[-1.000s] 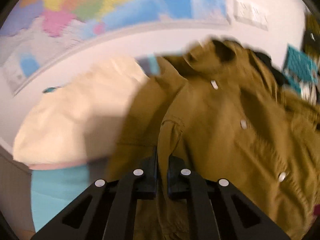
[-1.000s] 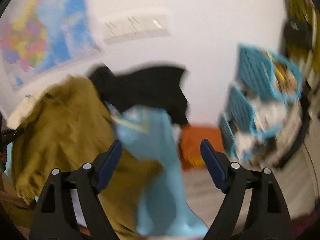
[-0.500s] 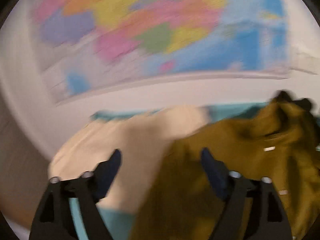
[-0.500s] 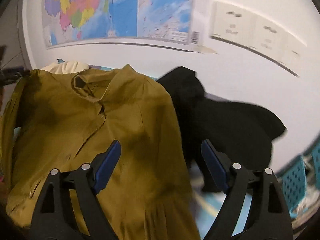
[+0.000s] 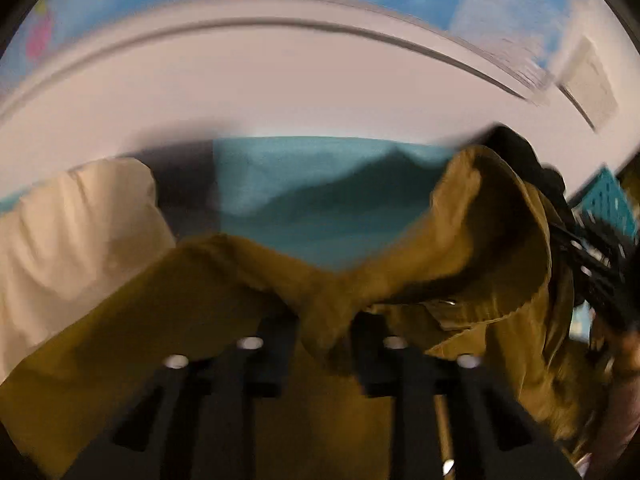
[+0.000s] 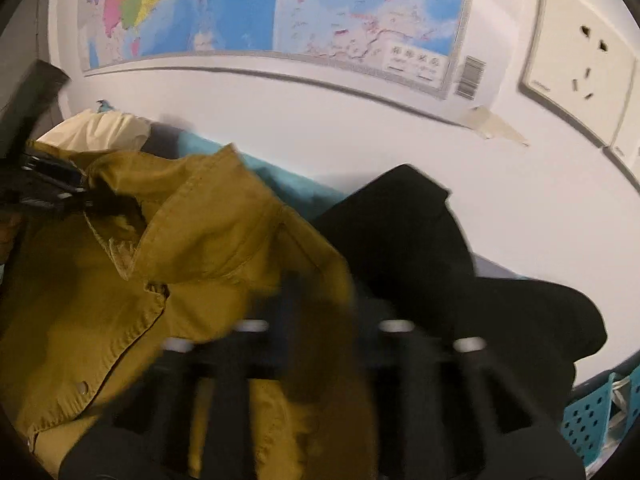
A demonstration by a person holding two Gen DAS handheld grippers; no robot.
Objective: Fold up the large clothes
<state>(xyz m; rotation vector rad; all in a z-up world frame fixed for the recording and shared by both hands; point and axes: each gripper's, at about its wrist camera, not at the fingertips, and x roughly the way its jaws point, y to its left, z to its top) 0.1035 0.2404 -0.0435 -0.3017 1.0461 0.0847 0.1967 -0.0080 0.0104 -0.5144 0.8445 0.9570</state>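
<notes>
my left gripper pinches mustard cotton button jacket shoulder edge; right gripper clamps opposite edge; black garment at 2 o'clock.

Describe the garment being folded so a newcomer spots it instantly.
Below the wall map, clothes lie on a teal sheet. The mustard shirt sits between a cream garment and a black garment; it alone has a collar and snap buttons.
</notes>
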